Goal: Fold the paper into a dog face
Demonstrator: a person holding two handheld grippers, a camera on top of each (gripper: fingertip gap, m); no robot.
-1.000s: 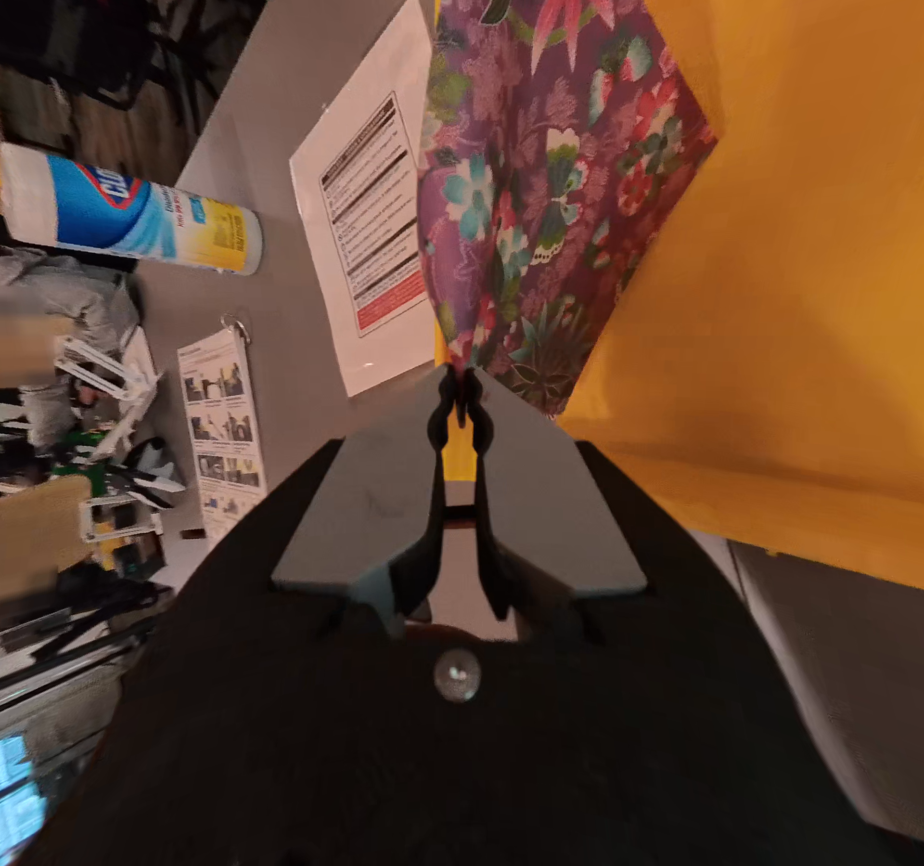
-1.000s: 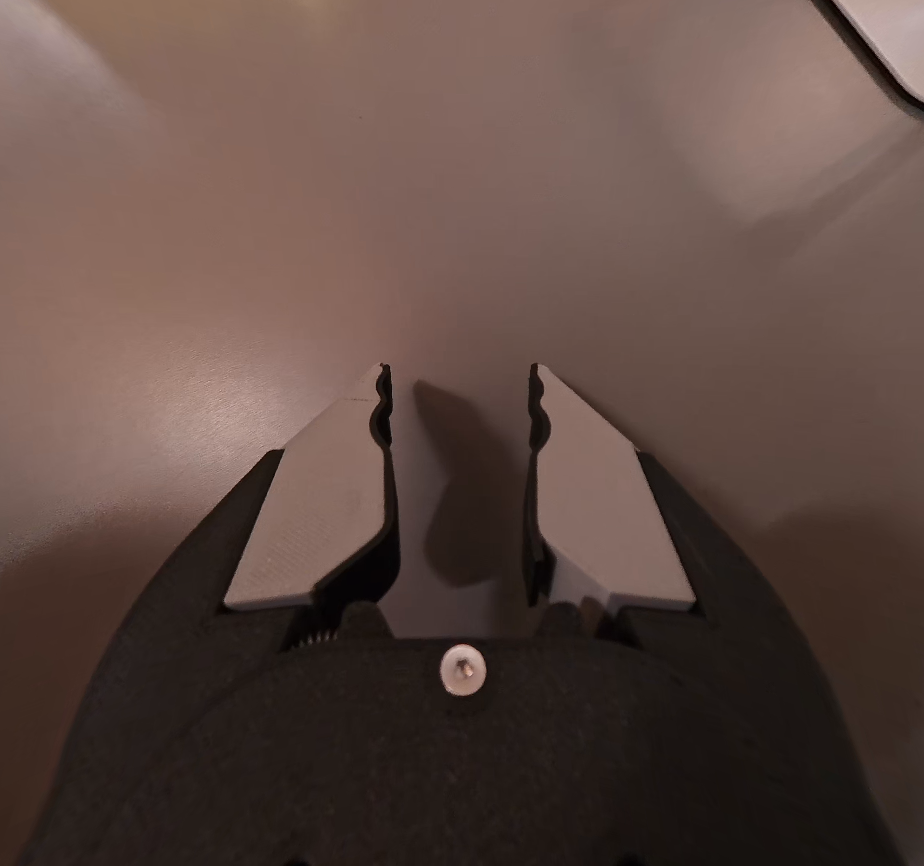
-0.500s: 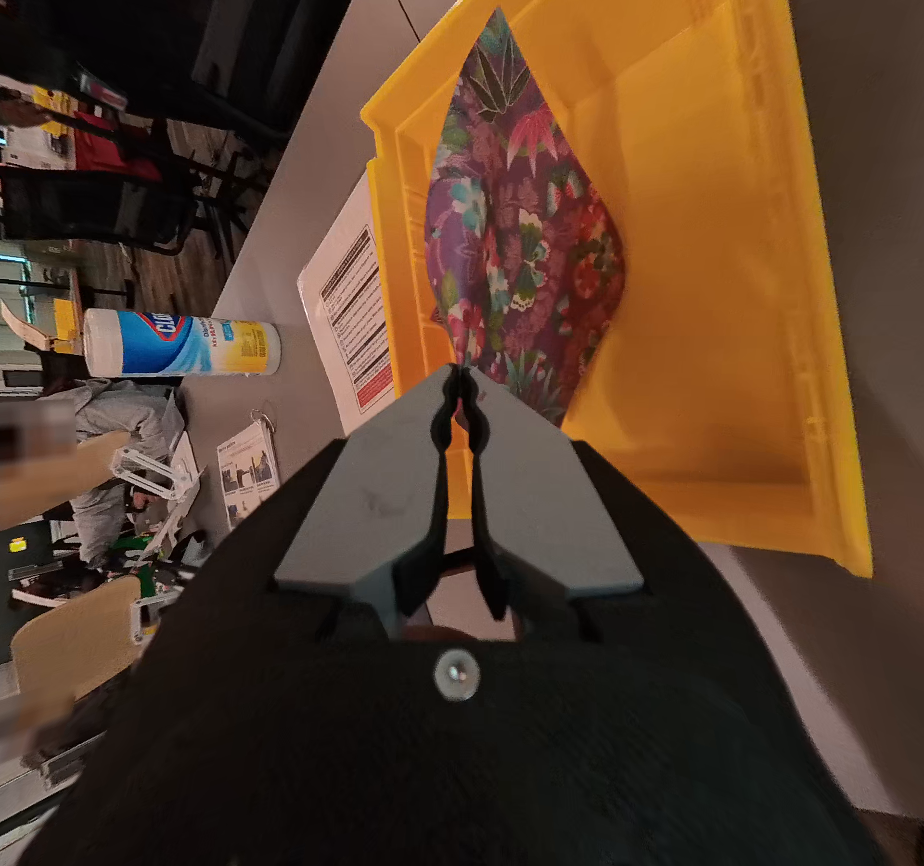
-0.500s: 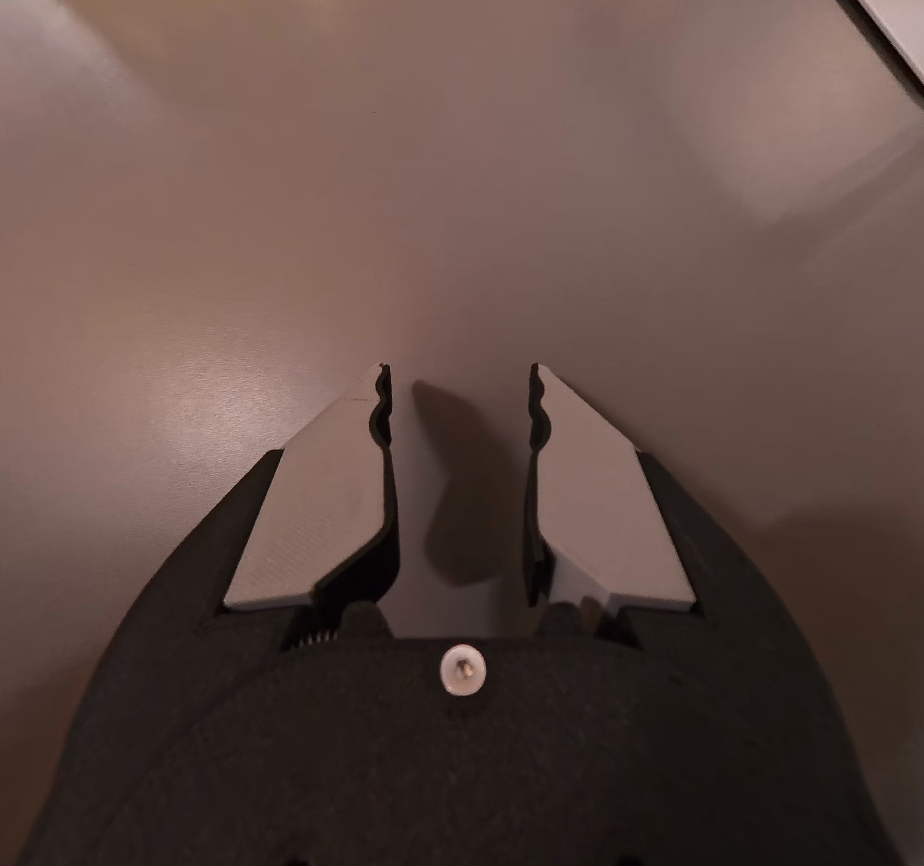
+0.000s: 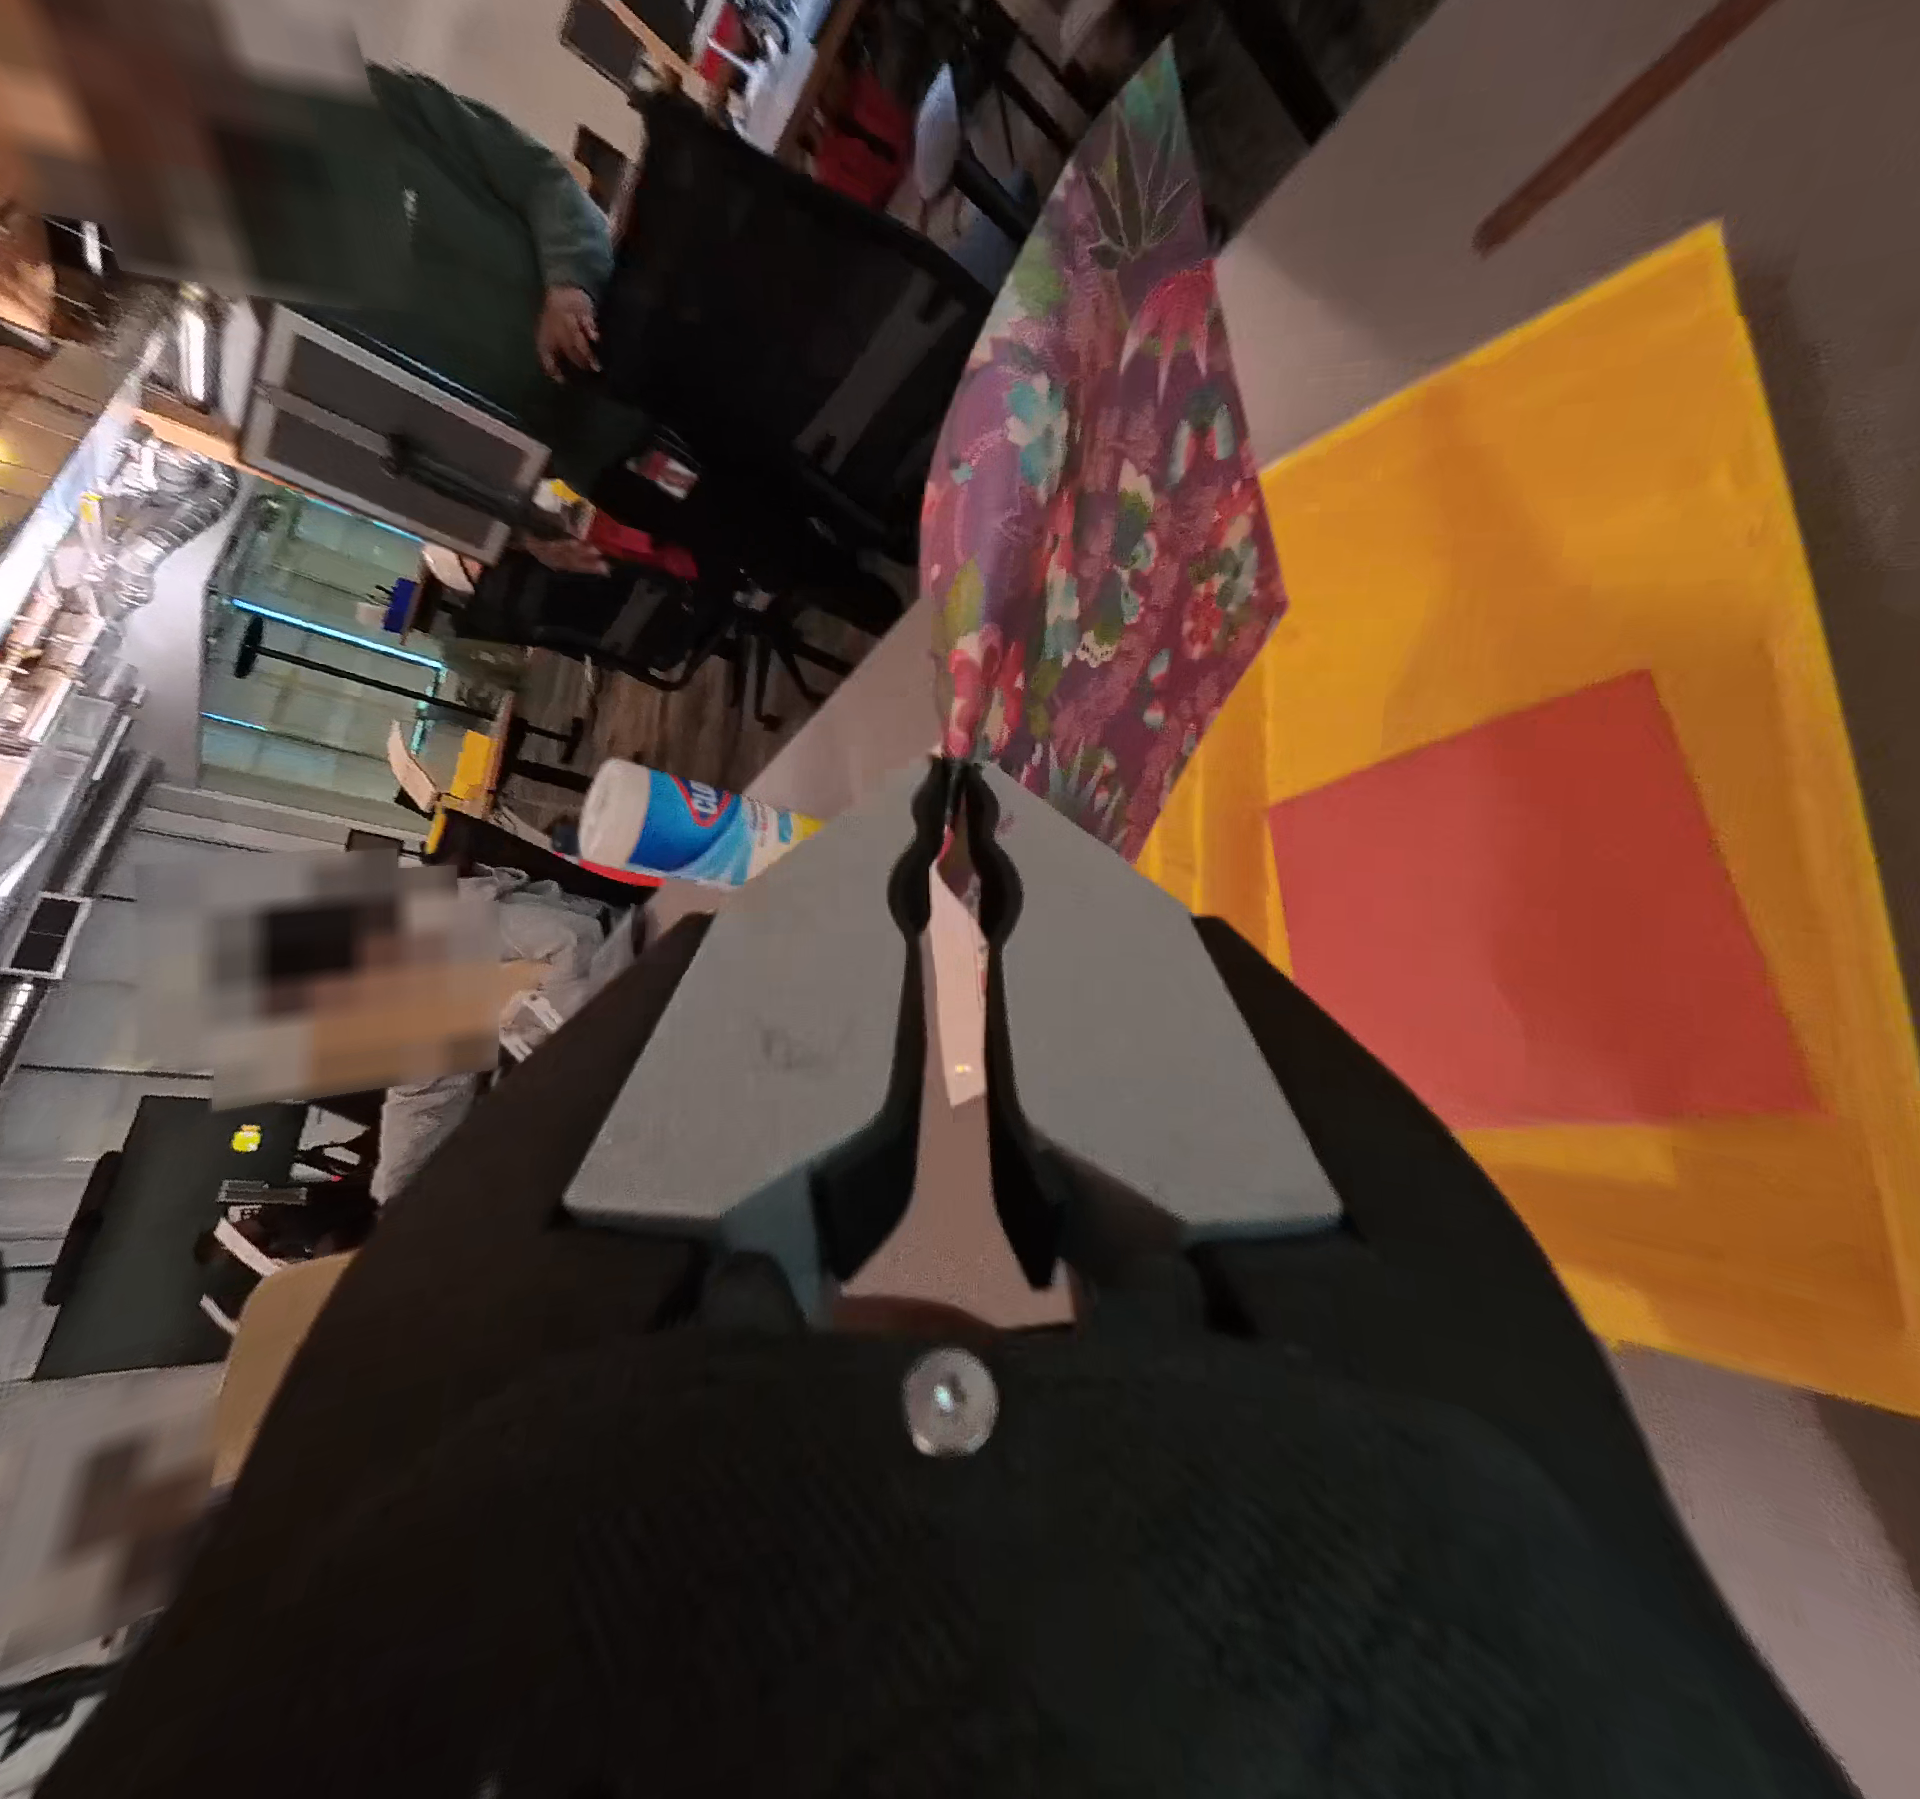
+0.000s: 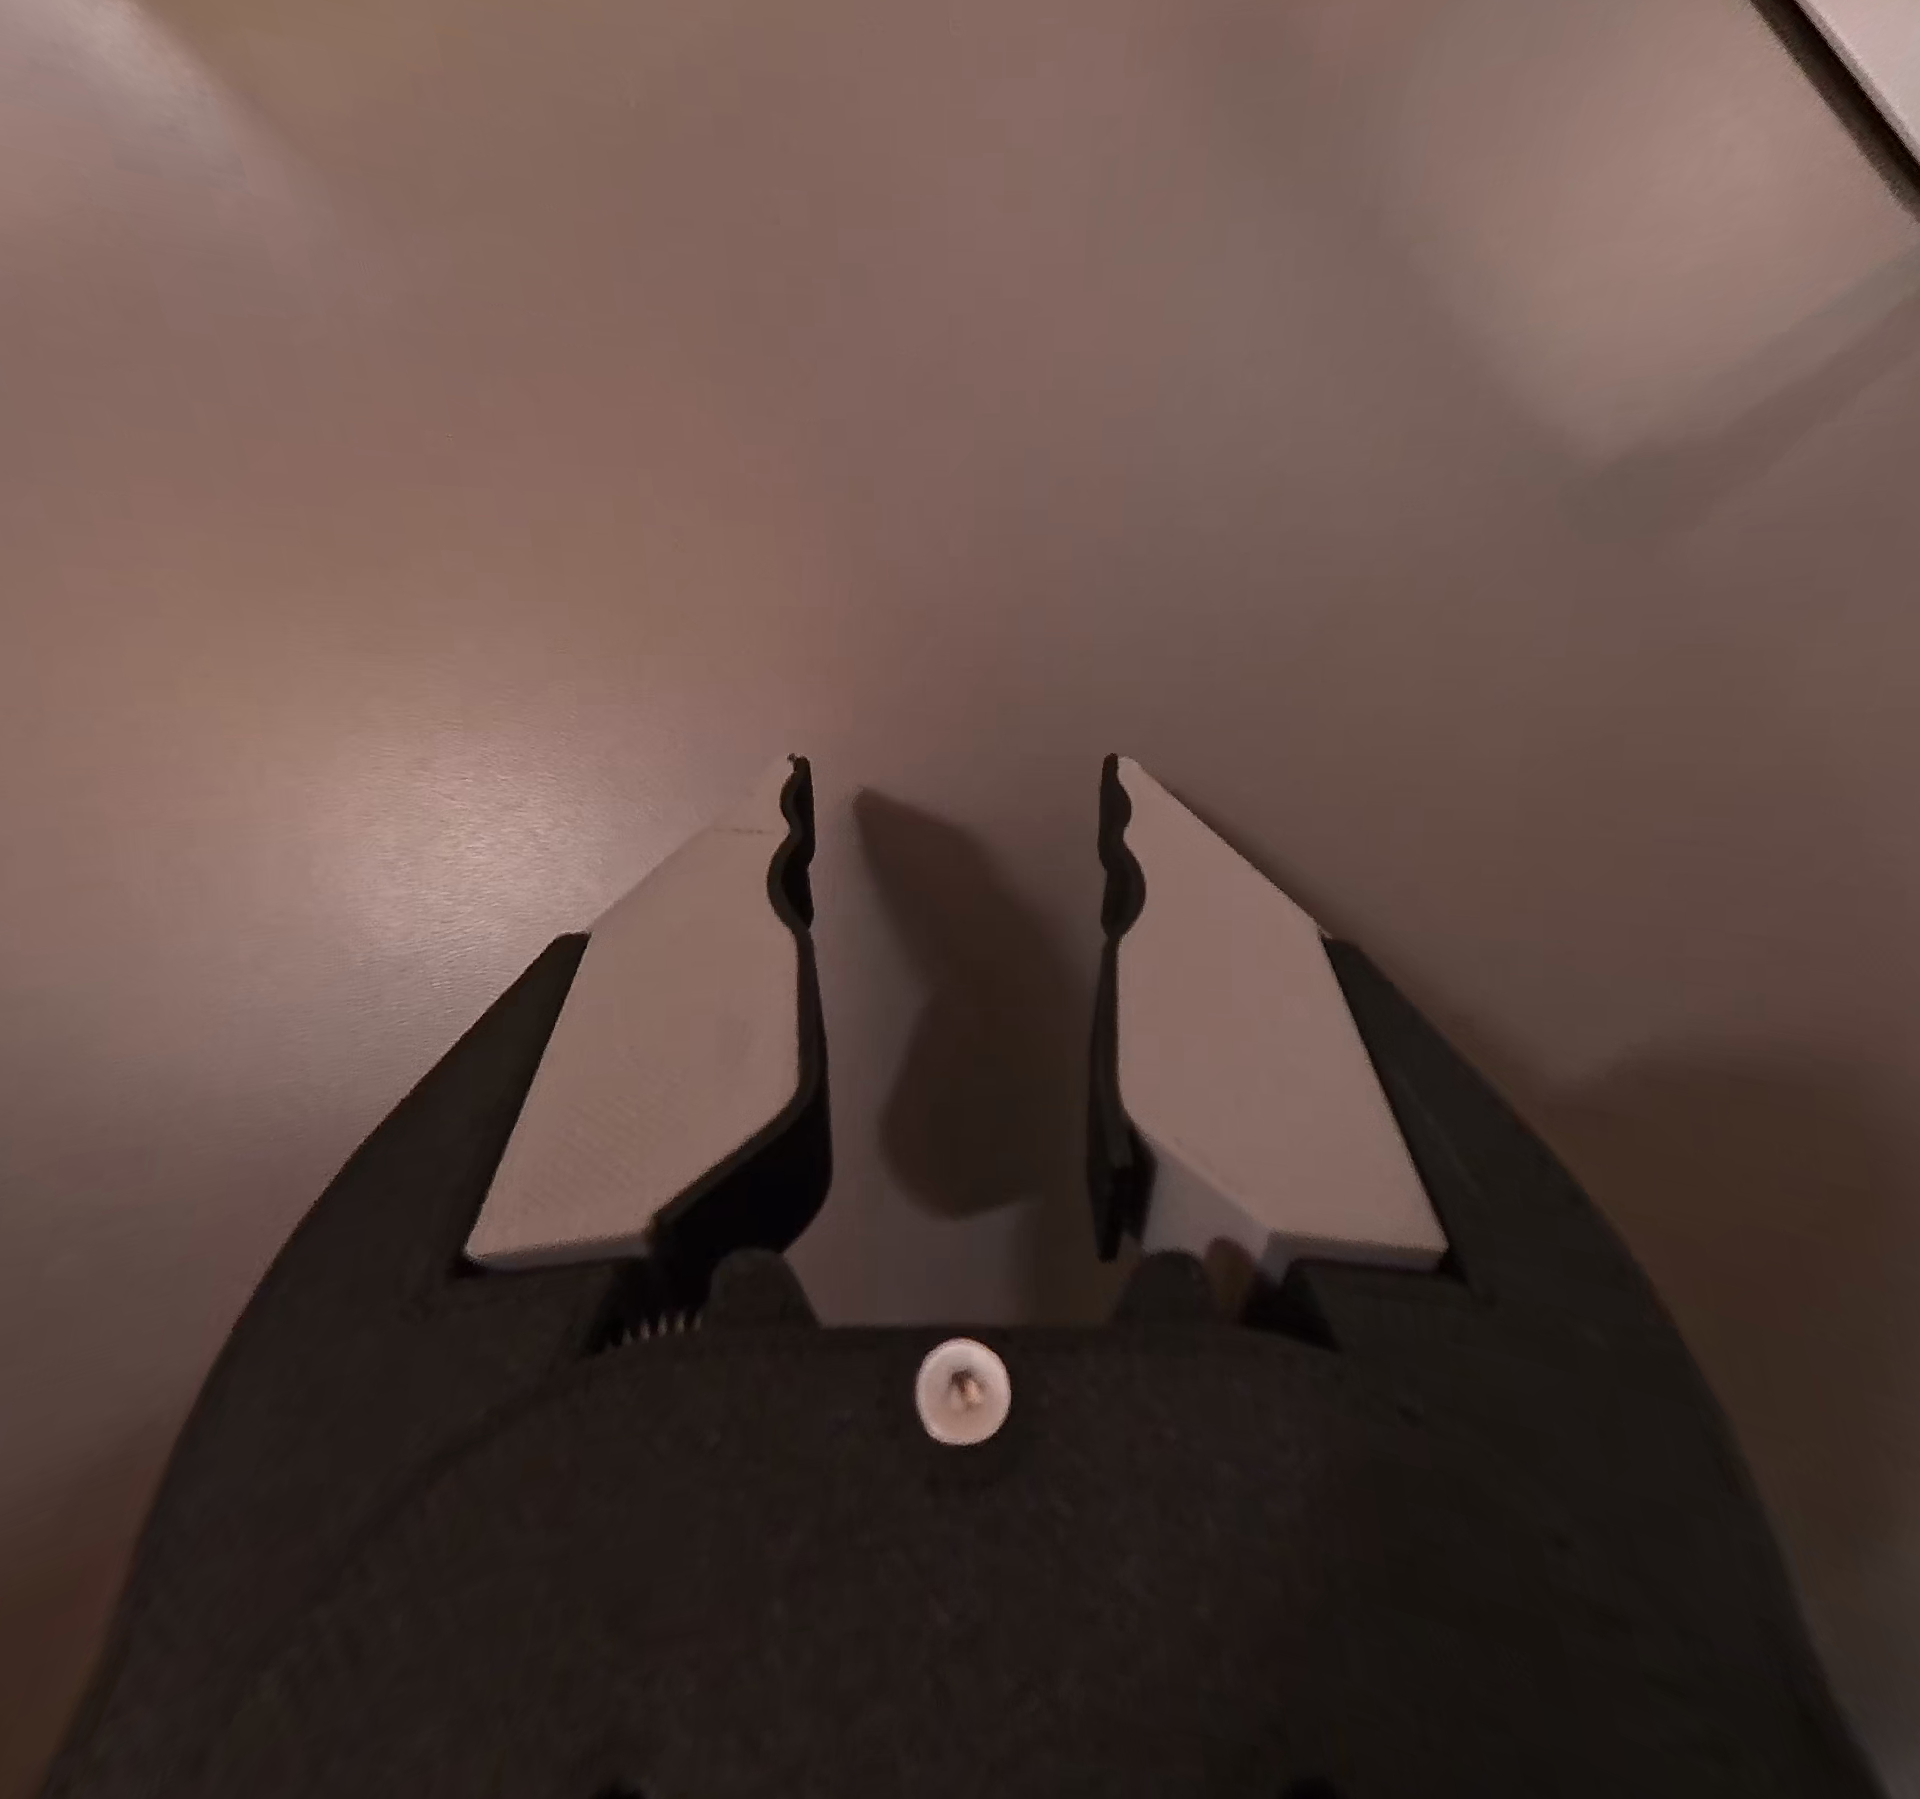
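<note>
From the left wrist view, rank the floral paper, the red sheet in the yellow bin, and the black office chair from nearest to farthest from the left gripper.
1. Floral paper: pinched in the left gripper, hanging ahead.
2. Red sheet: to the right, lying in the yellow bin.
3. Black office chair: upper left, beyond the table edge.

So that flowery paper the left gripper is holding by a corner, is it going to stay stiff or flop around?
Probably floppy: the floral paper bows in a curve above the left gripper. Likely light, since a corner pinch carries it. It may sway when moved.

The purple floral paper (image 5: 1091,544) hangs in the air, bowed, one corner pinched, above a yellow bin (image 5: 1507,544).
</note>
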